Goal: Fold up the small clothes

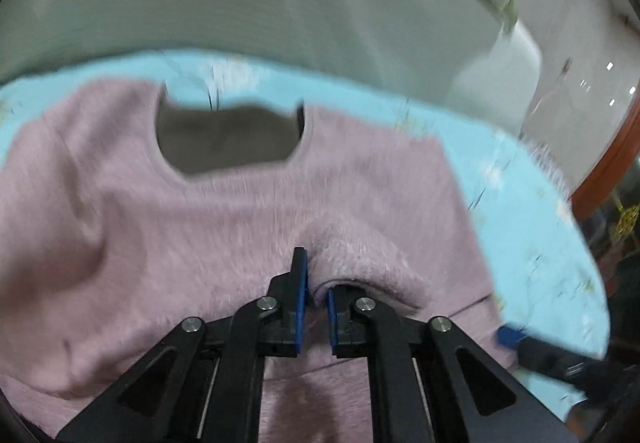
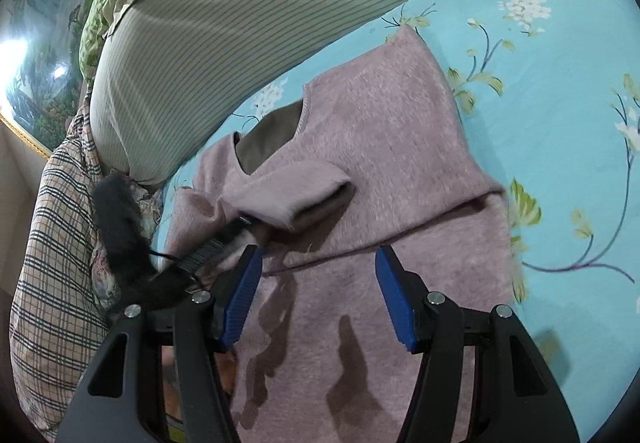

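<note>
The two blue-padded fingers (image 1: 299,307) of the left gripper (image 1: 316,283) are drawn almost together, and a fold of sleeve cuff (image 1: 360,267) is pinched between them, bulging toward one o'clock from the tips. The two fingers (image 2: 240,303) of the right gripper (image 2: 318,263) are held well apart, with nothing between the pads; only flat fabric is seen below the gap.

One garment is counted: a fuzzy mauve sweater (image 2: 380,147) with a grey-lined neck opening (image 2: 272,139). It is spread on one light blue floral sheet (image 2: 560,103). One striped pillow (image 2: 192,43) is seen beyond it at eleven o'clock.

In the right wrist view, sharp detail is given that the left view lacks: the sleeve is seen laid across the sweater's chest with its open cuff (image 2: 320,203) toward three o'clock, and the left gripper (image 2: 224,239) is seen at nine o'clock of that cuff. A checked cloth (image 2: 52,263) and a dark furry item (image 2: 116,227) are shown at the left edge.

The left wrist view is blurred. The neck opening (image 1: 228,139) is shown there at eleven o'clock from the fingertips, and one blue pad of the right gripper (image 1: 512,337) appears at four o'clock, at the sweater's edge.

The sweater's lower body is spread under the right gripper, from six o'clock to twelve.
</note>
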Demonstrator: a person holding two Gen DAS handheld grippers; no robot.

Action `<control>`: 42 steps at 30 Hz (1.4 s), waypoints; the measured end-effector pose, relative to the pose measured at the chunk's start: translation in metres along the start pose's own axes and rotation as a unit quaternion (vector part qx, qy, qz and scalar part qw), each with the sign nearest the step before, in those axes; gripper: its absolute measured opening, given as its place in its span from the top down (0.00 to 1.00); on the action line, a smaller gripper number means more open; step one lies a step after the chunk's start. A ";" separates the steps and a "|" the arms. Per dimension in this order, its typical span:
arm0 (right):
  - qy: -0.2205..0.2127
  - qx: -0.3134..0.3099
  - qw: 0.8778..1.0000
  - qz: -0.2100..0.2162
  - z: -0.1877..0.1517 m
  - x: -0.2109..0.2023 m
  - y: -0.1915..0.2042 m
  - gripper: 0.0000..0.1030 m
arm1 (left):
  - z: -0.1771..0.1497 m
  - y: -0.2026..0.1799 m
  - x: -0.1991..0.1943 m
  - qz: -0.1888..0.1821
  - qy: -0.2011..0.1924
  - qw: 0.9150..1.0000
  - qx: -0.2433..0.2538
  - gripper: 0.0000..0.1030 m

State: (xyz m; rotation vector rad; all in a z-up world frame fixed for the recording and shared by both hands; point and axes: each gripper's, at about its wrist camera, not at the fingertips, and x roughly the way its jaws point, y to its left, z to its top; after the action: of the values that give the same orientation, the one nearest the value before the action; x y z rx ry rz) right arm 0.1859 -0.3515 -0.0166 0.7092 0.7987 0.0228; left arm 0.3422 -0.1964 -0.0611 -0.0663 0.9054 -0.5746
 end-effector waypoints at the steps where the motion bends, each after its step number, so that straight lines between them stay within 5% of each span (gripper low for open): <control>1: 0.001 -0.002 1.000 0.001 0.002 0.002 0.001 0.42 | -0.005 0.002 0.006 -0.001 0.011 1.000 -0.003 0.88; 2: 0.001 -0.003 1.000 0.002 0.004 0.003 0.002 0.42 | -0.009 0.005 0.006 -0.004 0.017 1.000 -0.005 0.83; 4: 0.000 -0.004 1.000 0.000 0.008 0.007 0.002 0.42 | -0.017 0.012 -0.001 -0.003 0.027 1.000 -0.008 0.48; 6: 0.004 -0.007 1.000 -0.002 0.013 0.014 0.003 0.42 | -0.026 0.019 -0.021 -0.001 0.015 1.000 -0.003 0.42; 11: 0.027 -0.012 0.999 -0.020 0.024 0.041 0.006 0.42 | -0.057 0.047 -0.079 0.016 -0.005 1.000 -0.009 0.41; 15: 0.047 0.000 0.999 -0.020 0.031 0.067 0.005 0.42 | -0.084 0.105 -0.127 0.135 -0.038 0.989 -0.052 0.41; 19: 0.062 0.008 0.998 -0.012 0.032 0.088 0.008 0.45 | -0.085 0.162 -0.138 0.198 -0.033 0.974 -0.106 0.43; 21: 0.063 0.002 0.998 -0.019 0.034 0.096 0.012 0.72 | -0.076 0.171 -0.132 0.210 -0.034 0.972 -0.104 0.43; 22: 0.066 0.001 0.998 -0.021 0.035 0.099 0.013 0.99 | -0.073 0.172 -0.127 0.213 -0.032 0.972 -0.098 0.43; 25: 0.048 -0.023 0.998 -0.016 0.047 0.092 0.027 0.98 | -0.063 0.182 -0.110 0.239 -0.014 0.967 -0.089 0.46; 30: -0.070 -0.078 0.994 -0.017 0.083 0.019 0.052 0.98 | -0.063 0.197 -0.101 0.234 -0.019 0.966 -0.107 0.46; 33: -0.115 -0.088 0.988 -0.060 0.097 -0.015 0.037 0.98 | -0.065 0.207 -0.110 0.243 -0.038 0.959 -0.138 0.49; 37: -0.076 -0.072 0.990 -0.094 0.091 -0.001 0.001 0.98 | -0.071 0.230 -0.116 0.226 -0.049 0.952 -0.199 0.56; 42: -0.037 -0.065 0.989 -0.131 0.071 0.027 -0.026 0.98 | -0.070 0.229 -0.118 0.228 -0.057 0.951 -0.200 0.56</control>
State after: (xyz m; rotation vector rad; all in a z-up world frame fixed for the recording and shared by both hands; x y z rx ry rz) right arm 0.2462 -0.4047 -0.0148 0.4749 0.8056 -0.1857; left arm 0.3338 0.0694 -0.0861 -0.2461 0.8753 0.0486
